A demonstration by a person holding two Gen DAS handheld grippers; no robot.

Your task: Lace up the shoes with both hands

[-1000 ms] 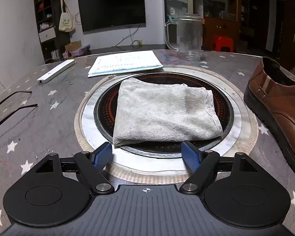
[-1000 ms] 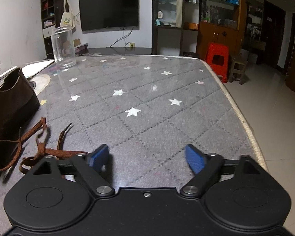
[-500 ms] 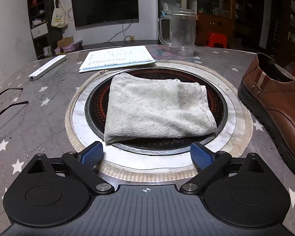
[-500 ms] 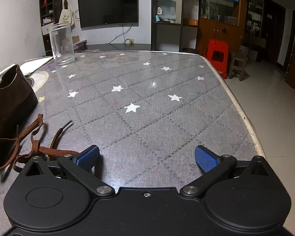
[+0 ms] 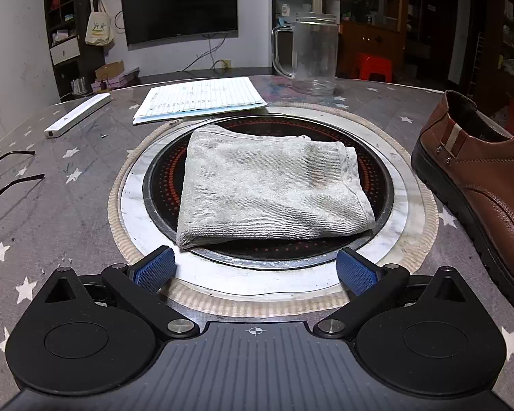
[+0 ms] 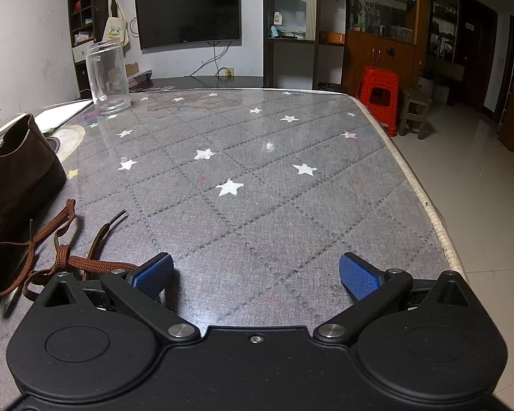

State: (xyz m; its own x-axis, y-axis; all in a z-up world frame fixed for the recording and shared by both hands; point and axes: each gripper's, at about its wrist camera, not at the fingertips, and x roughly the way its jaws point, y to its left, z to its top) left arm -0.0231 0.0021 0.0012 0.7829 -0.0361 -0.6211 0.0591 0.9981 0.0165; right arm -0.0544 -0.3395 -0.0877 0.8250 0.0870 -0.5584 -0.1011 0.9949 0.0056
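Note:
A brown leather shoe (image 5: 479,185) stands at the right edge of the left wrist view, to the right of my left gripper (image 5: 255,270), which is open and empty. The shoe also shows at the left edge of the right wrist view (image 6: 13,178). Its brown lace (image 6: 65,250) lies loose and knotted on the table, just left of my right gripper (image 6: 255,274), which is open and empty above the grey star-patterned table (image 6: 257,185).
A folded grey towel (image 5: 267,188) lies on a round cooktop (image 5: 387,185) ahead of the left gripper. Papers (image 5: 202,99), a glass mug (image 5: 311,54), a white bar (image 5: 77,114) and spectacles (image 5: 7,174) lie beyond. The table edge (image 6: 428,198) is at the right.
Both grippers have opened wider over the last second. Both have drawn back slightly, and the shoe and lace have not moved.

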